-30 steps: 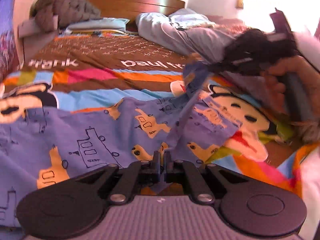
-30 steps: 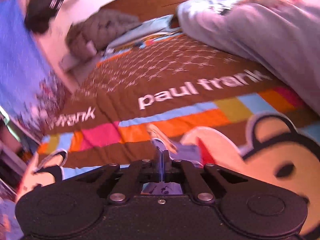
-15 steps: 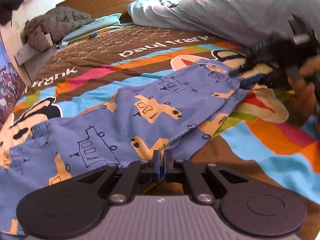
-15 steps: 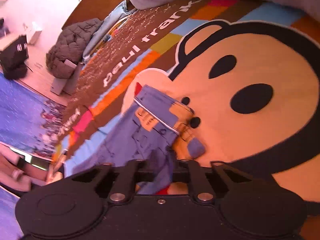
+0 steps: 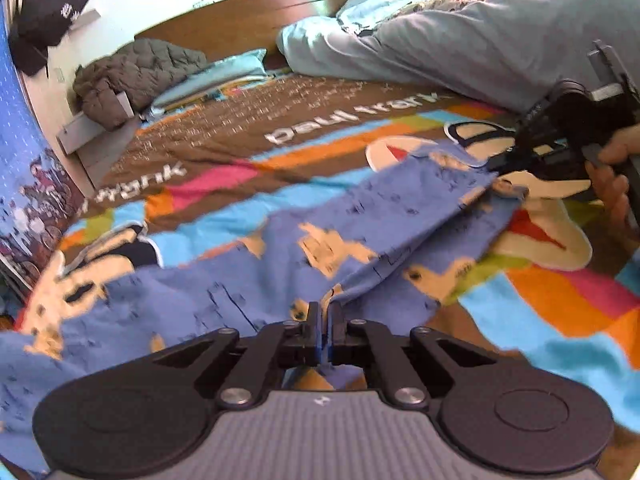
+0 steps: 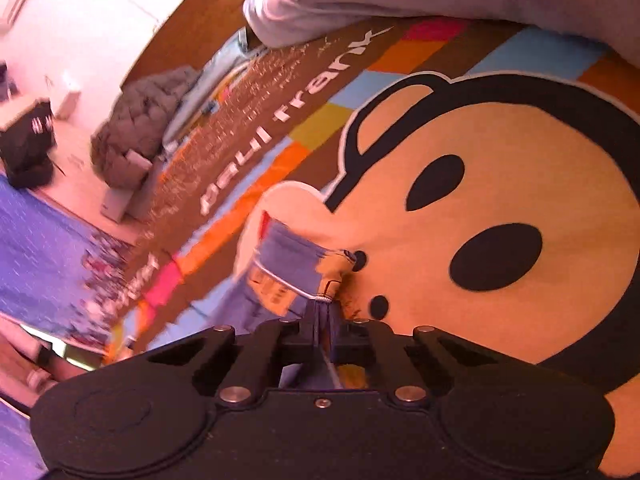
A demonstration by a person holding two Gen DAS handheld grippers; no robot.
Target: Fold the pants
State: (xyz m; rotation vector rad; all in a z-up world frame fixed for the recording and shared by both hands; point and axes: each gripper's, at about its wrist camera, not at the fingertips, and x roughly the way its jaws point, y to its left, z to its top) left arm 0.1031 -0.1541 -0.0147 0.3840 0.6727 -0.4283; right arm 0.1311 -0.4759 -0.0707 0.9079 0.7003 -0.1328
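Blue pants (image 5: 360, 216) printed with tan cartoon shapes lie spread across the colourful bedspread (image 5: 560, 304). My left gripper (image 5: 323, 312) is shut on a near edge of the pants cloth, pulling it slightly taut. In the left wrist view the right gripper (image 5: 500, 162) sits at the far right, held by a hand (image 5: 612, 184), pinching the waistband end. The right wrist view shows the right gripper (image 6: 323, 310) shut on the hem of the pants (image 6: 288, 268), over the monkey-face print.
A grey duvet (image 5: 480, 40) is heaped along the far right of the bed. A quilted grey jacket (image 5: 136, 72) and a pale blue pillow (image 5: 216, 76) lie by the wooden headboard (image 5: 248, 16). A black bag (image 5: 44, 20) hangs on the left wall.
The pants came down from a lifted bunch to lie stretched on the bed. The right gripper let go briefly, then shut on the waistband end again. Both views rolled.
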